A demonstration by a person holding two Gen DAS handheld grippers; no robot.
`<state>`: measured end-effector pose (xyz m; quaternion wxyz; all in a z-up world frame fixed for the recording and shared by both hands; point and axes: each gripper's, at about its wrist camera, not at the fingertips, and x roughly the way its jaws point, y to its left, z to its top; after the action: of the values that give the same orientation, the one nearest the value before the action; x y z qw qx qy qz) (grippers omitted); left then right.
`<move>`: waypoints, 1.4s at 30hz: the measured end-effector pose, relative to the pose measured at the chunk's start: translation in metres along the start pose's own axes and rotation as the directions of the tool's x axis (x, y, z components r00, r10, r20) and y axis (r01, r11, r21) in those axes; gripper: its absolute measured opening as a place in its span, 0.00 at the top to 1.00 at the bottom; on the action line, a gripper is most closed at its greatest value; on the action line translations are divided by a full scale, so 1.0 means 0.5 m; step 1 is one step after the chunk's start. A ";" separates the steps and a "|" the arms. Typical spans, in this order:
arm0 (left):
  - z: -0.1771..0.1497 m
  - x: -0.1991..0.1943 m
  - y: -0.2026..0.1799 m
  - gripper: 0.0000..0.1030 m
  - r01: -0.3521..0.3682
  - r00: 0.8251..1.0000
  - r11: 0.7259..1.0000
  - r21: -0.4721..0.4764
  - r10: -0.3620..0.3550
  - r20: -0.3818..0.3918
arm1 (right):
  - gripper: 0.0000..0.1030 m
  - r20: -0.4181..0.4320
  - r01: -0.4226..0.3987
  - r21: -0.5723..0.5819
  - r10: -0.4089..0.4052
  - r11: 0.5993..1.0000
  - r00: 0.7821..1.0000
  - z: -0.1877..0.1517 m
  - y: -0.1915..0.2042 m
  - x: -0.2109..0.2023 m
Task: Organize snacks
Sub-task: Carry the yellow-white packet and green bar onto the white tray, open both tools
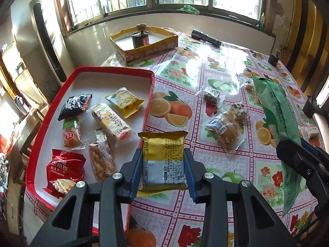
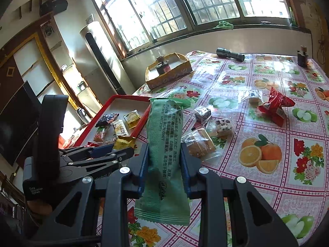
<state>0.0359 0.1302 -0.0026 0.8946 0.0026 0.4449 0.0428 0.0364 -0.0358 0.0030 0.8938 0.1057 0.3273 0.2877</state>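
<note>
Over the fruit-print tablecloth (image 1: 174, 86), beside the red tray (image 1: 115, 70), both grippers carry wrappers. Risk: the long green packet (image 2: 164, 144) droops beyond its clamp and may swing into the neighbouring tool. Right gripper (image 2: 164, 173), angled downward, clamps it mid-length. Left gripper (image 1: 162, 168), pitched steeper, clamps the gold packet (image 1: 162, 156) above the tray edge.

My left gripper (image 1: 162, 164) and right gripper (image 2: 164, 164) look alike — black angular linkage arms, silver round screws, blue finger pads (image 2: 144, 170) — small white lettering on one body.
</note>
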 end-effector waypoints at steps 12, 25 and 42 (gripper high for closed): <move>0.010 -0.006 0.067 0.63 -0.033 0.999 0.998 -0.060 0.033 0.013 | 0.70 -0.013 -0.054 -0.027 0.053 0.998 0.998 0.013 0.052 0.037; 0.015 0.007 0.112 0.63 -0.053 0.999 0.995 -0.090 0.053 0.004 | 0.70 -0.056 -0.082 -0.038 0.080 0.996 0.995 0.021 0.075 0.084; 0.038 0.032 0.236 0.63 -0.111 0.994 0.978 -0.179 0.111 -0.010 | 0.70 -0.123 -0.129 -0.064 0.121 0.990 0.985 0.062 0.126 0.217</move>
<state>0.0518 0.2495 0.0014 0.8873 -0.0529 0.4386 0.1325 0.0958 0.0786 -0.0065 0.8562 0.0768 0.3619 0.3606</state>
